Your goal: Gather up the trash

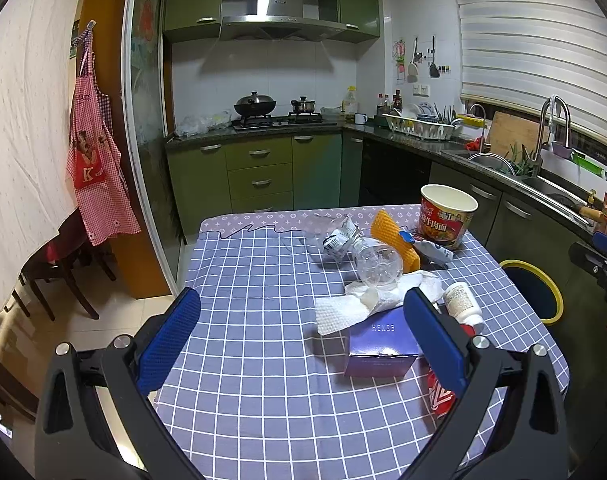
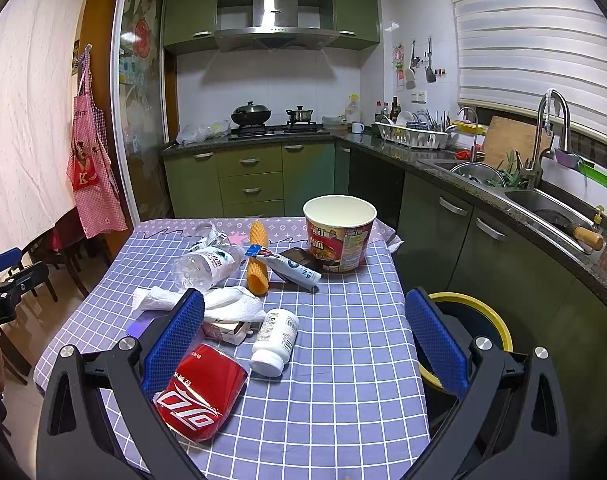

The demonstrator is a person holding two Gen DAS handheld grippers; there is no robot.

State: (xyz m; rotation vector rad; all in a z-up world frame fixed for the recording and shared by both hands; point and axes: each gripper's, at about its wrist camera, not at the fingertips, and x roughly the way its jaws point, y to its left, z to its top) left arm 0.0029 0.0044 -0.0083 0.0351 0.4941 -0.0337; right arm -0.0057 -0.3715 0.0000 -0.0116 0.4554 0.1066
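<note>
Both tools are spread wide and hold nothing: the left tool (image 1: 301,334) hovers over the near end of the table (image 2: 343,360), the right tool (image 2: 305,340) over its right edge. The trash lies clustered there: a crushed red can (image 2: 199,392), a white pill bottle (image 2: 274,336), crumpled paper towel (image 2: 223,304), a clear plastic bottle (image 2: 207,266) and an instant noodle cup (image 2: 340,236). The yellow-rimmed bin (image 2: 479,320) stands just beside the table's right edge. The can looks like the easiest first pick: lower the right tool straight over it, close across its flattened sides, then lift clear before swinging to the bin.

A home kitchen — green cabinets (image 2: 250,178), gas stove (image 2: 279,129), range hood (image 2: 275,20), sink (image 2: 543,204).
</note>
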